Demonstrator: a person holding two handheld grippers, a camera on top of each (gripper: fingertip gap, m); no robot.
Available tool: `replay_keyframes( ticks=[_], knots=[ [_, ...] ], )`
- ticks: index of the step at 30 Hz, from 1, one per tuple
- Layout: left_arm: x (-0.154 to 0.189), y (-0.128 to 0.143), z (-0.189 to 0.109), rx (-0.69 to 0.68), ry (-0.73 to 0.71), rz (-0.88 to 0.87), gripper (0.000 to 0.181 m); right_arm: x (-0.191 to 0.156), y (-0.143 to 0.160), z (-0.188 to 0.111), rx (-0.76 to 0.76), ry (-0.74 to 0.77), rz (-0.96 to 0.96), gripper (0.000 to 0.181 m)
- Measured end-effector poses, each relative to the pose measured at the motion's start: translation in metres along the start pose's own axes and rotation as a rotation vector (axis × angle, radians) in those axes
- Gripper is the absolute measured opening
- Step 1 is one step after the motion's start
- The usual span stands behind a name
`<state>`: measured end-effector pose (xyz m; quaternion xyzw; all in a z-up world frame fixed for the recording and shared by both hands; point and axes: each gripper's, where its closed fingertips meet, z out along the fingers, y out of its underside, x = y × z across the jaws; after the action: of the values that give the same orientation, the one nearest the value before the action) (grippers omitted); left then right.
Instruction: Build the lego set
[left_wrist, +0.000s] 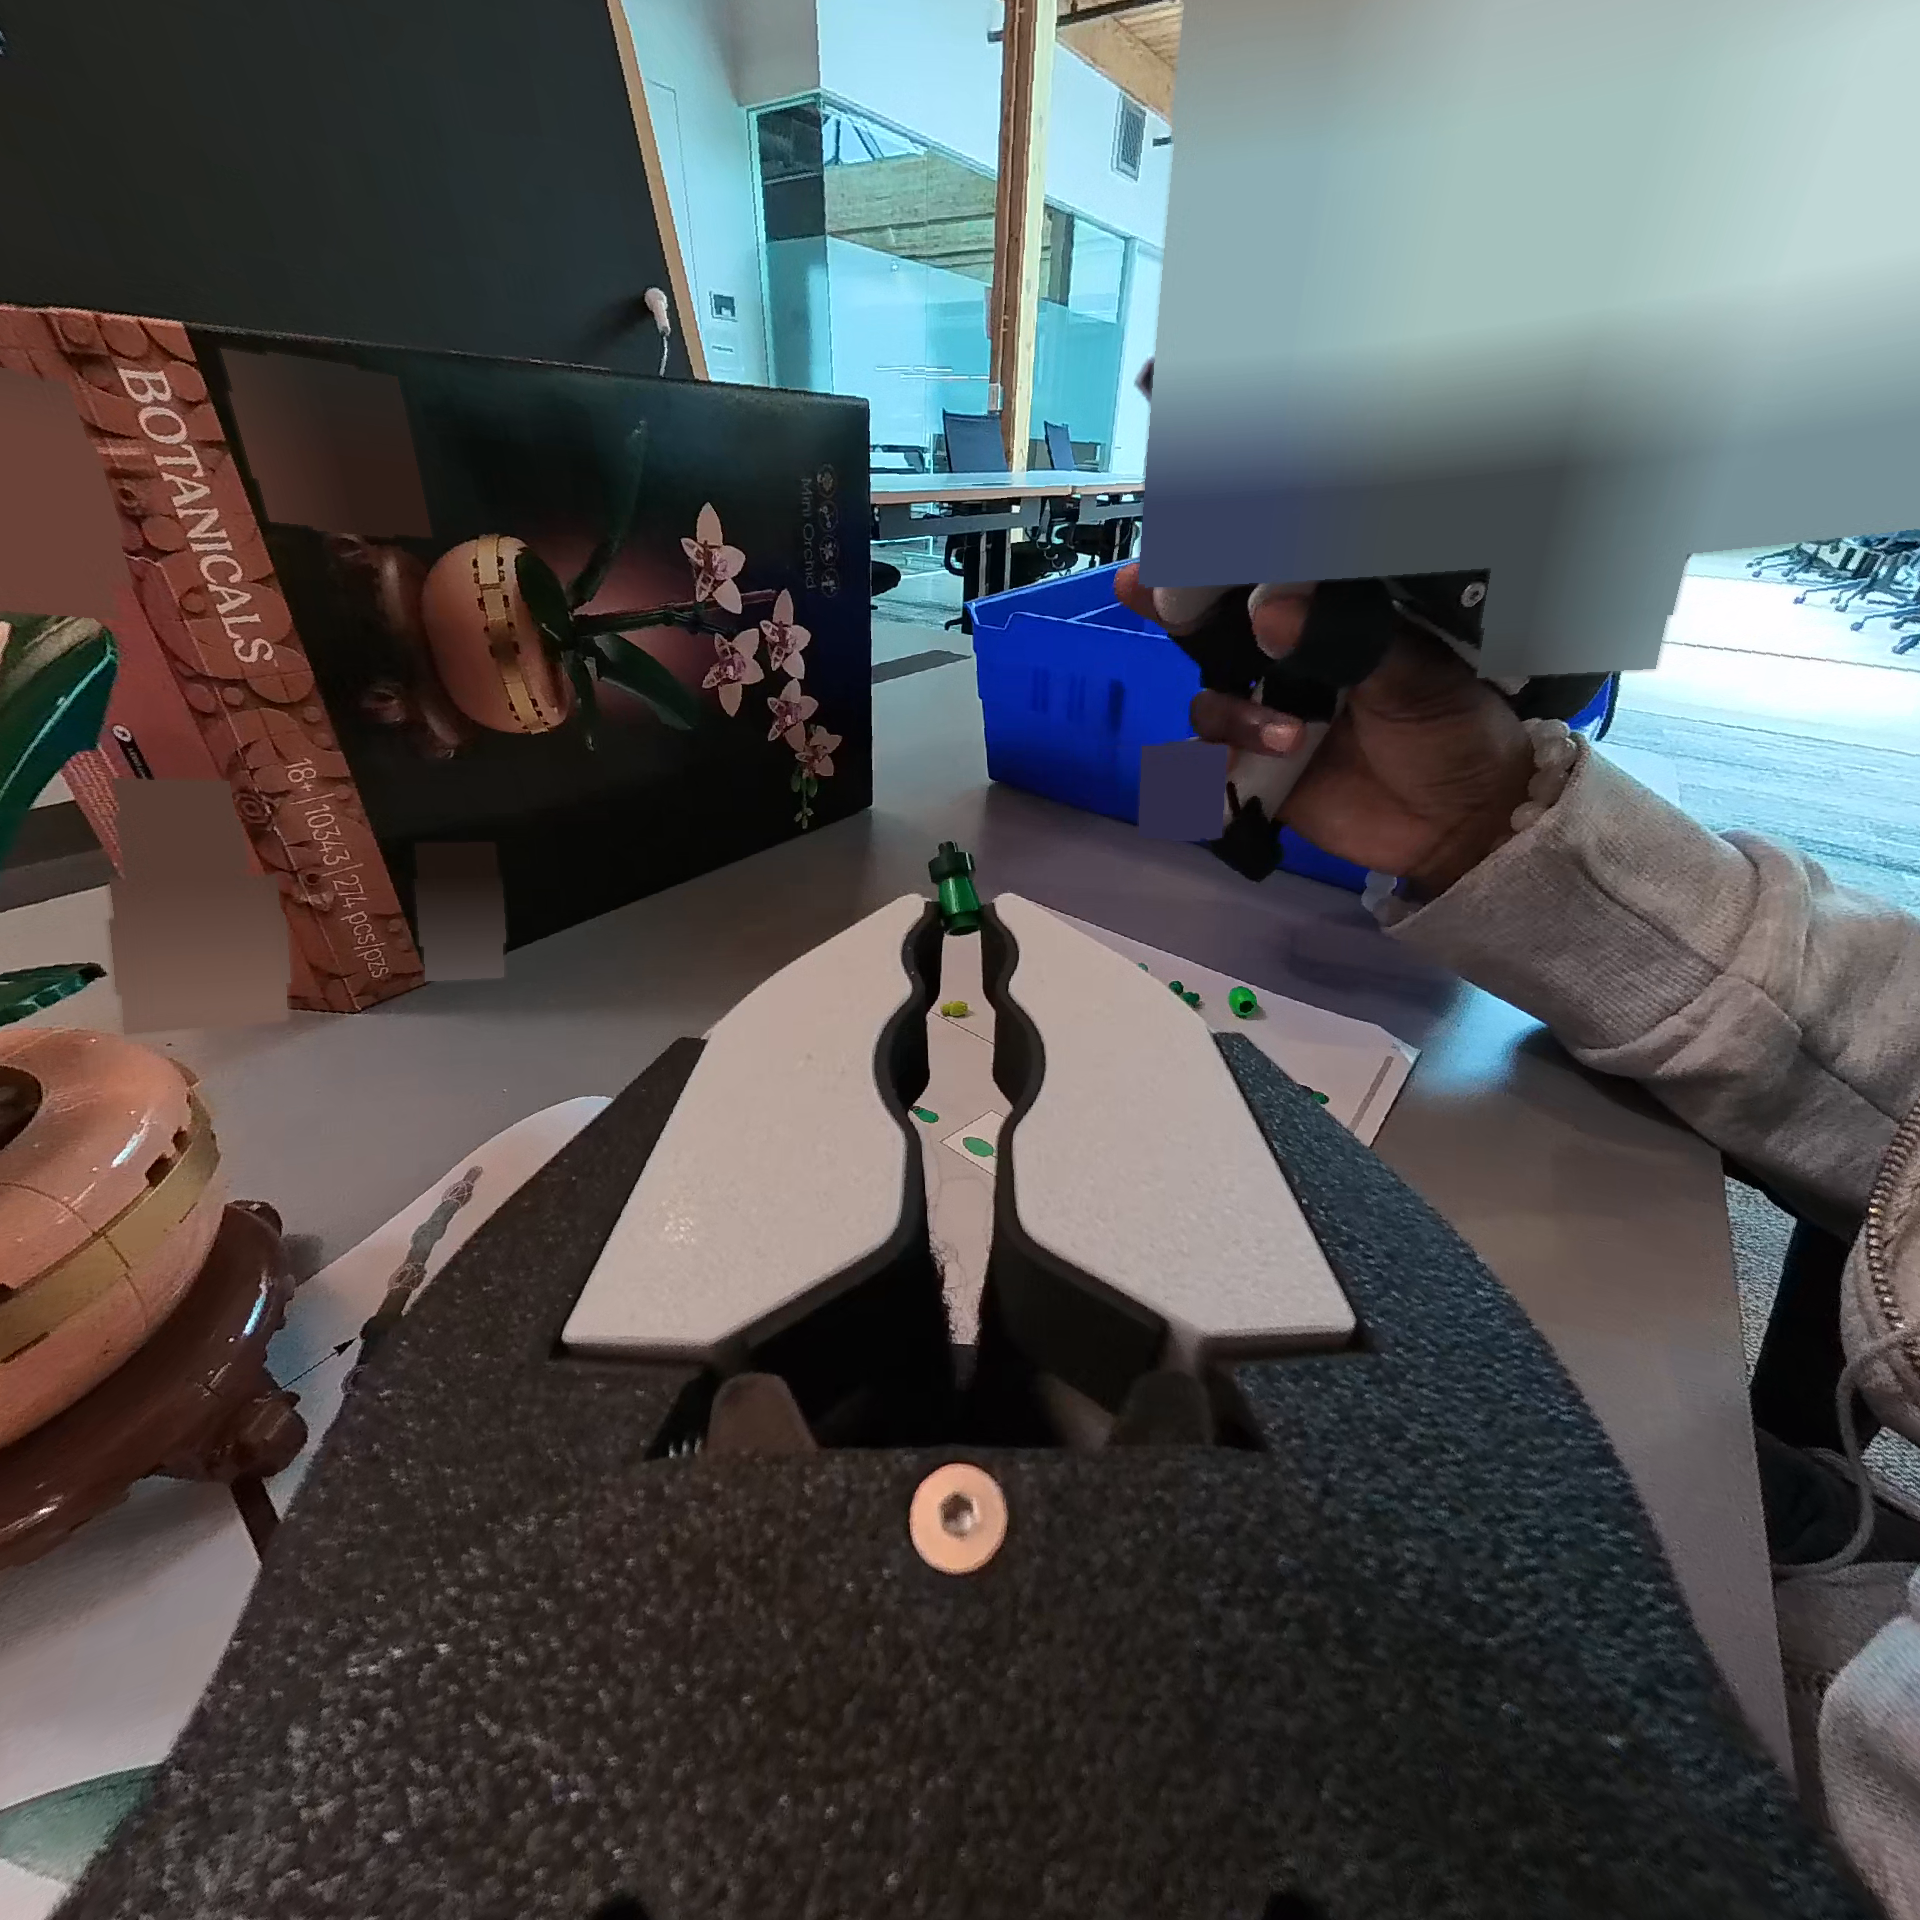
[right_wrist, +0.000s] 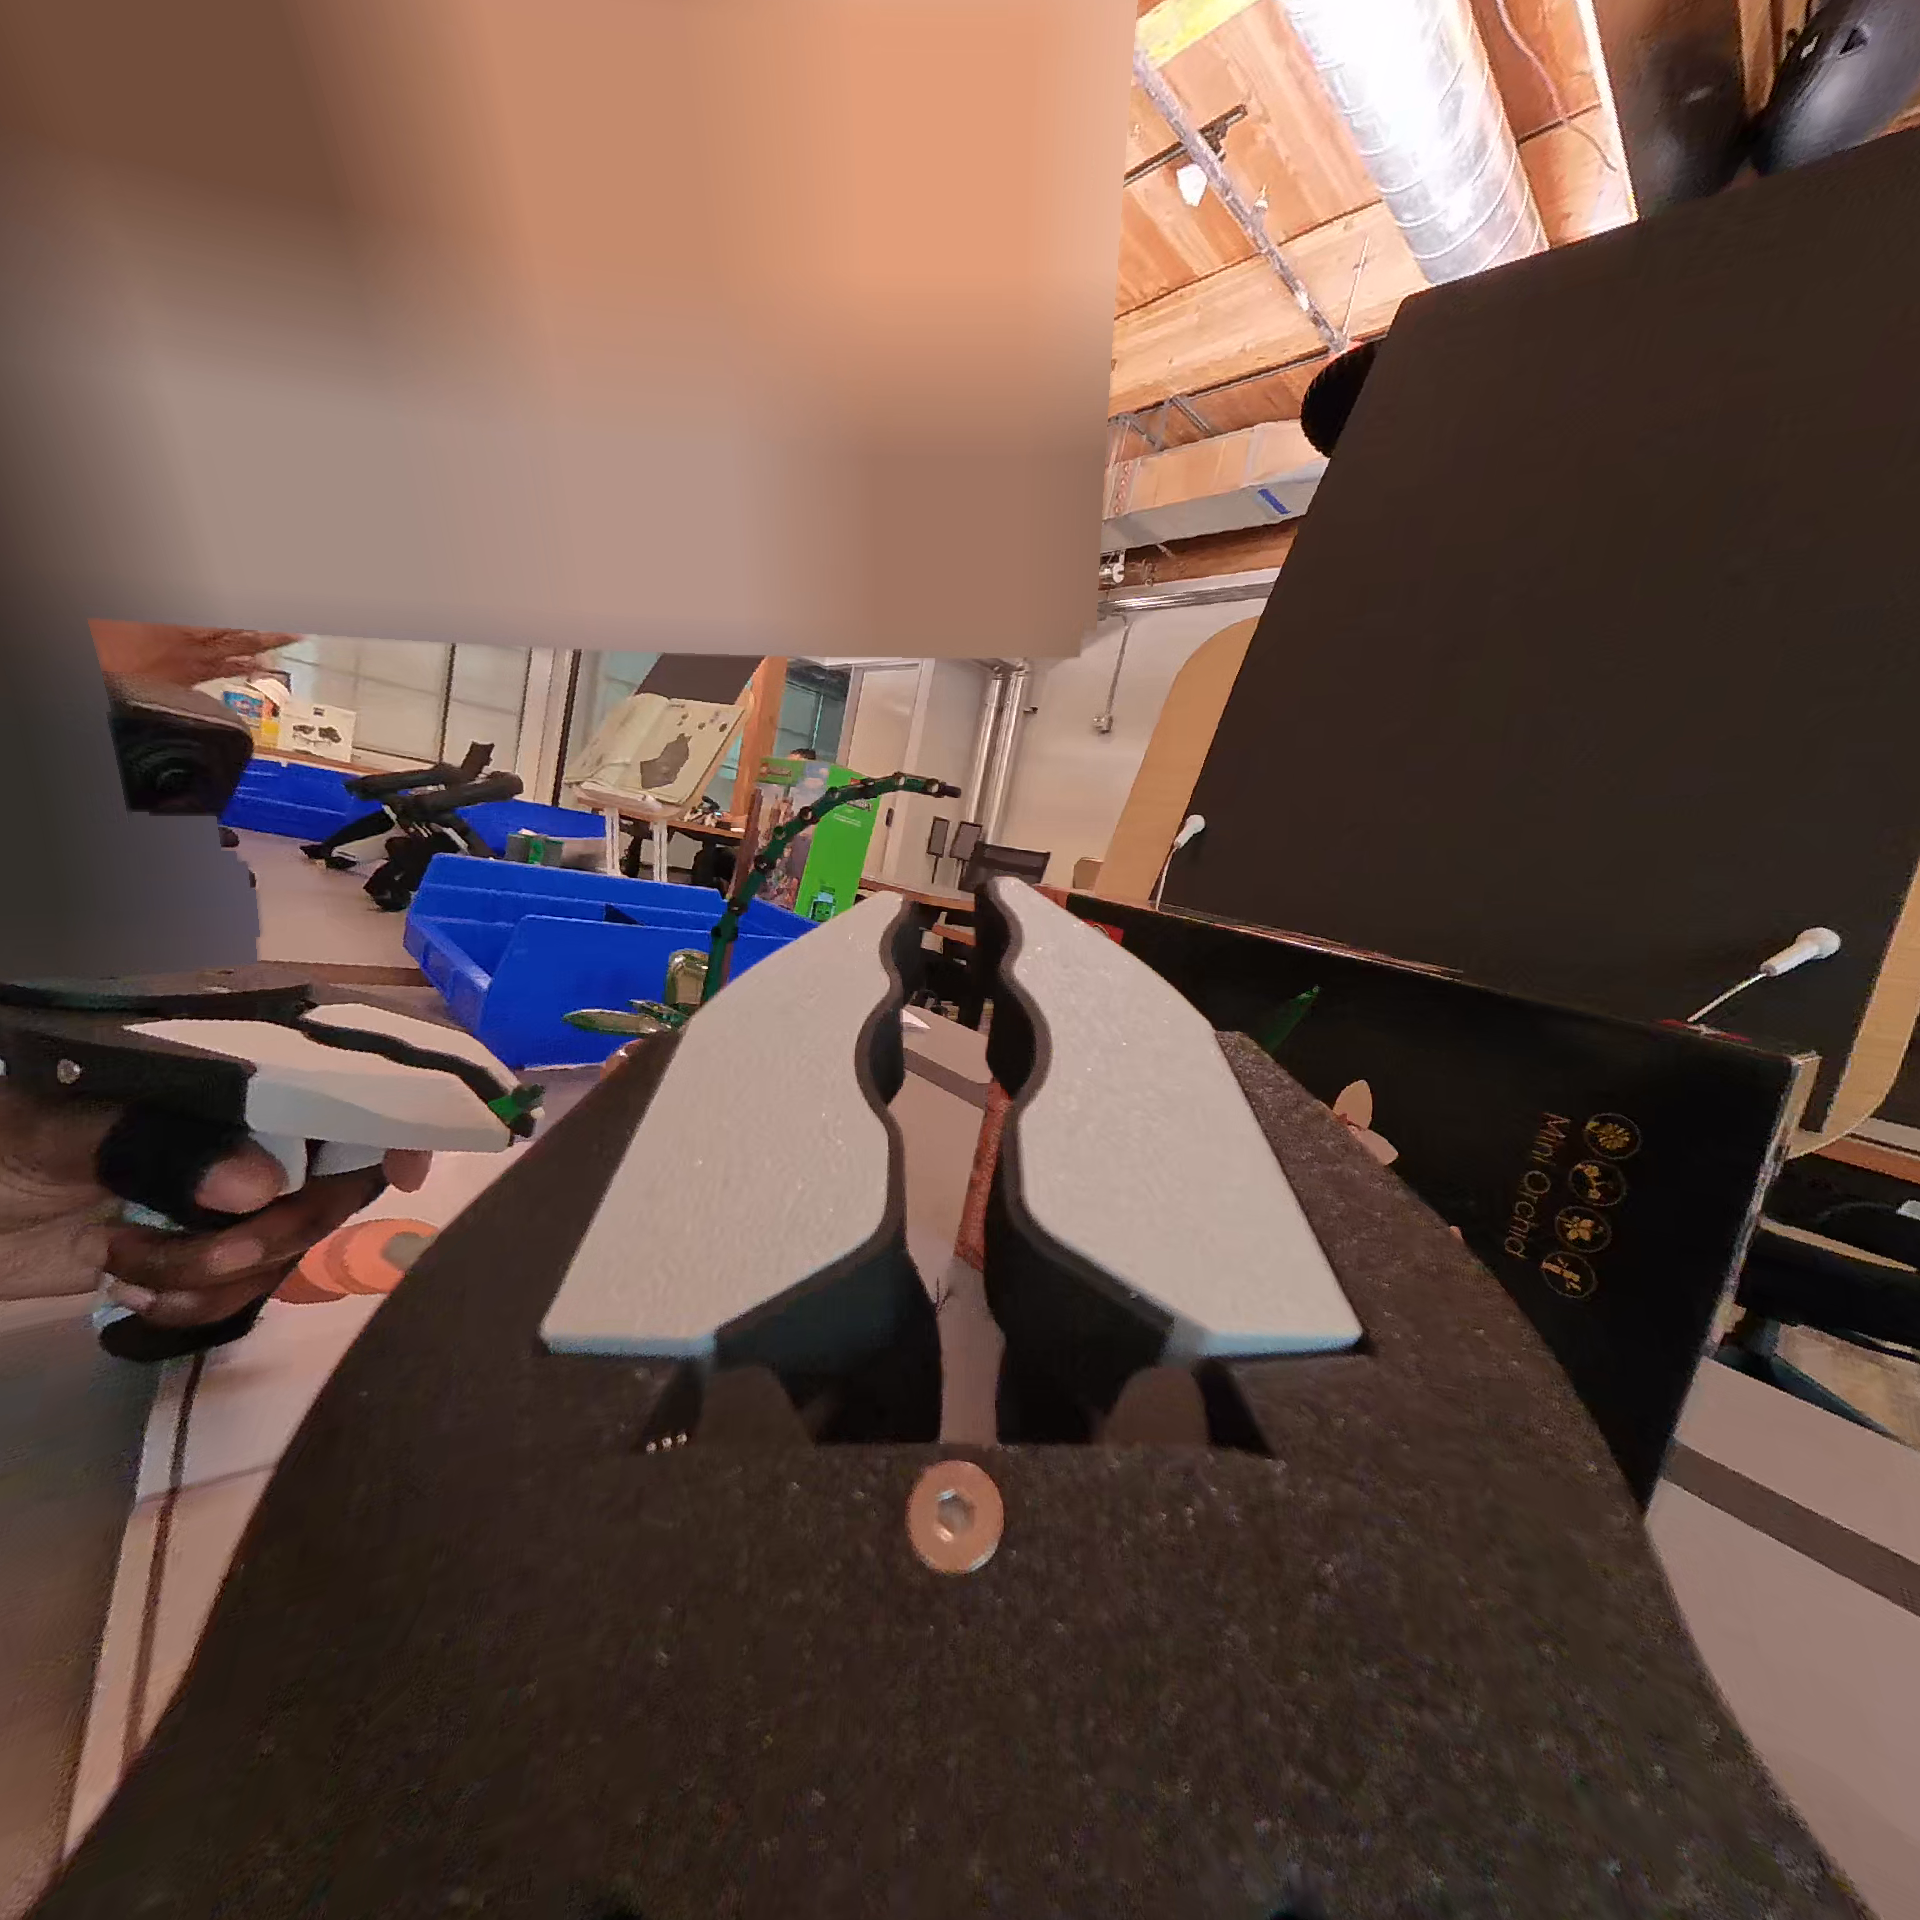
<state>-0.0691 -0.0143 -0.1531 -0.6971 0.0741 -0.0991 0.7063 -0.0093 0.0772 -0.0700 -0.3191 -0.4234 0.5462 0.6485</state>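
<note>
My left gripper (left_wrist: 961, 914) is shut on a small green lego piece (left_wrist: 953, 881) that sticks out past its tips, above the table. It also shows in the right wrist view (right_wrist: 514, 1107), held in a hand with the green piece at its tip. My right gripper (right_wrist: 948, 914) is raised, its jaws a narrow gap apart with nothing between them. The pink pot build (left_wrist: 94, 1226) on its brown base stands at the left. A green arched stem (right_wrist: 790, 831) rises behind my right fingers.
The set's dark box (left_wrist: 540, 644) stands at the back left of the table. A blue bin (left_wrist: 1070, 707) sits behind it to the right. Loose green pieces (left_wrist: 1242, 1001) lie on an instruction sheet (left_wrist: 1351, 1070). A person's hand and grey sleeve (left_wrist: 1683, 966) are at the right. There is about 15 cm between the tips of the two grippers.
</note>
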Motion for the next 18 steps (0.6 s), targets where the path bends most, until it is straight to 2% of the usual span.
replay_keyframes(
  ticks=[4,6,8,14,17,18],
  knots=[
    [0.0006,0.0006,0.0003,-0.003,0.002,0.004,0.006,-0.0006,0.0025,0.0012,-0.014,0.008,-0.031,0.016],
    [0.0011,0.0009,0.0006,-0.006,0.003,0.008,0.006,-0.0025,0.0033,0.0007,-0.028,-0.008,-0.025,0.005],
    [0.0014,0.0011,0.0009,-0.008,0.004,0.011,0.006,-0.0011,0.0035,0.0005,-0.030,0.000,-0.026,0.005],
    [0.0025,0.0018,0.0012,-0.013,0.007,0.018,0.006,-0.0015,0.0045,0.0021,-0.012,-0.003,0.000,0.018],
    [0.0029,0.0024,0.0015,-0.016,0.009,0.022,0.006,-0.0019,0.0054,0.0022,-0.021,-0.003,-0.016,0.016],
    [0.0030,0.0025,0.0015,-0.017,0.009,0.023,0.006,-0.0024,0.0055,0.0016,-0.029,-0.005,-0.025,0.008]
  ],
)
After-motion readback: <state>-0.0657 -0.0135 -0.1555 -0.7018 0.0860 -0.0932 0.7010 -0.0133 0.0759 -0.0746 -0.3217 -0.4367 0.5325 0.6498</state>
